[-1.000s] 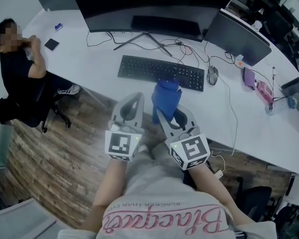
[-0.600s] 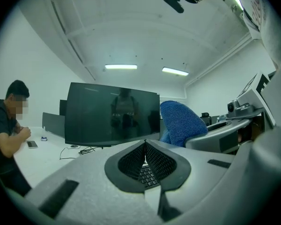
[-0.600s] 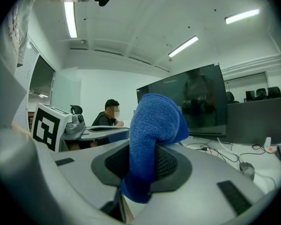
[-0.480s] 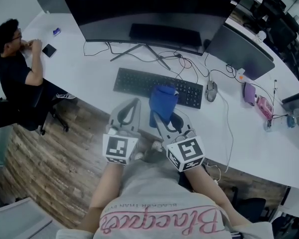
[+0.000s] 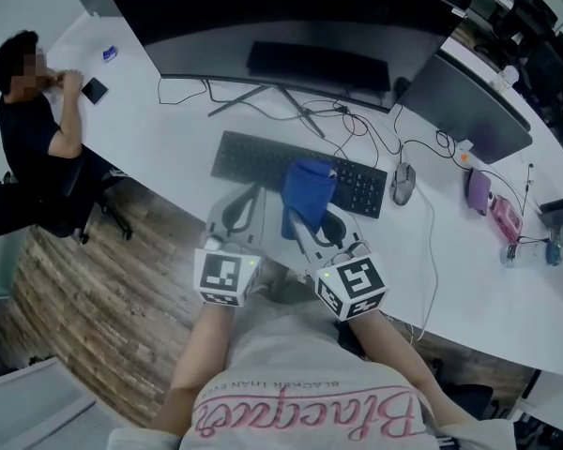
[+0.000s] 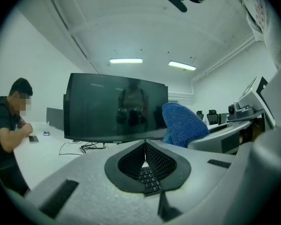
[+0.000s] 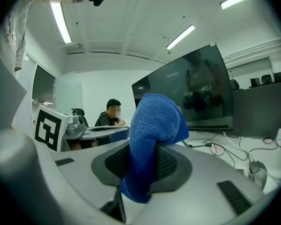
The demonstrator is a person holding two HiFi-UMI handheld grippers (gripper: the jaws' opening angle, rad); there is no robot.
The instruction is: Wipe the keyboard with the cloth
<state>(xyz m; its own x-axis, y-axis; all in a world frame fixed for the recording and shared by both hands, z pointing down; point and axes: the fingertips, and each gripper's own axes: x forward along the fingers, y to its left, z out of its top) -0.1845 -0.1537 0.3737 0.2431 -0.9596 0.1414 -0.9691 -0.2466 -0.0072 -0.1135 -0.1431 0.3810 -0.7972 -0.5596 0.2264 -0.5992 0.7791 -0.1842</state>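
We've moved the right tool [image 5: 305, 216] forward since a second ago. The cloth [image 5: 310, 184] clamped in it now sits over the keyboard [image 5: 253, 160], contact unclear, so wiping is likely next. Left tool [image 5: 251, 193] is closed and empty at the keyboard's near edge. Mouse [image 5: 403, 184] and cables [image 5: 352, 120] are nearby; nothing blocks.
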